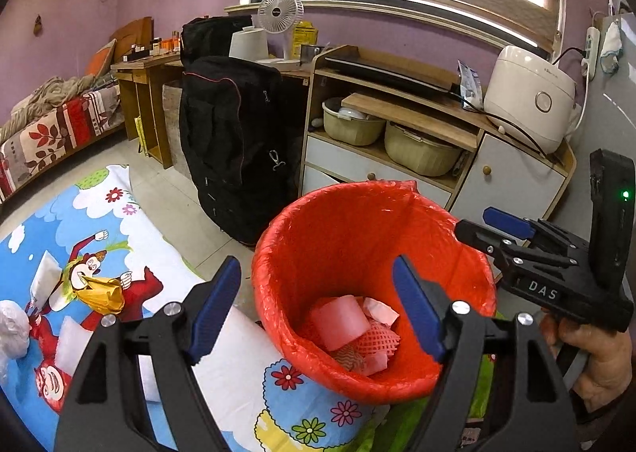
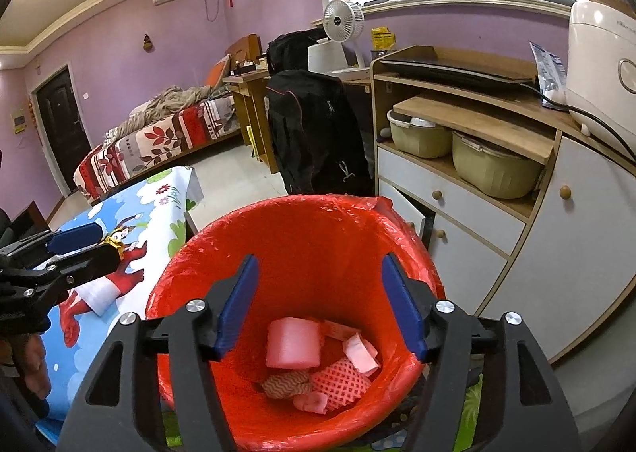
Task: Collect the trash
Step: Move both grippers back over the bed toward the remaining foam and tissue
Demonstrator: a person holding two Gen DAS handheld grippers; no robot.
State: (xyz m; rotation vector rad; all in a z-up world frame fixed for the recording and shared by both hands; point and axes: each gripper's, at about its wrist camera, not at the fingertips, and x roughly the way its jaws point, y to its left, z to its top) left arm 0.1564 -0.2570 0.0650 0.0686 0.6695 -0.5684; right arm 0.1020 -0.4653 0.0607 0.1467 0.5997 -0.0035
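Blue-padded black fingers of the right tool (image 2: 318, 305) frame the nearest part of the right wrist view, spread apart with nothing between them, poised over the mouth of the round bin lined with a red plastic bag (image 2: 190, 253). Directly below, on the bin's bottom, lie a pink foam block (image 2: 293, 342), a pink mesh fruit sleeve (image 2: 340, 376) and several smaller pink scraps, all loose and touched by neither tool. Just beside it, the left tool (image 1: 318, 309) is likewise released and empty, straddling the bin's left rim, with the table under a cartoon-print cloth (image 1: 222, 352) on its left. What remains to collect sits out on that surface: a crumpled yellow wrapper (image 1: 101, 295) and pale white foam pieces (image 1: 73, 344), all well left of the bin. They lie up and to the left of the left tool (clearly the nearer hand), the yellow wrapper's long axis running roughly across that view, so I judge the next reach falls to it, swinging away from the bin. Farther back stand a black luggage bag (image 1: 230, 142), a wooden cabinet (image 1: 437, 126) and a bed.
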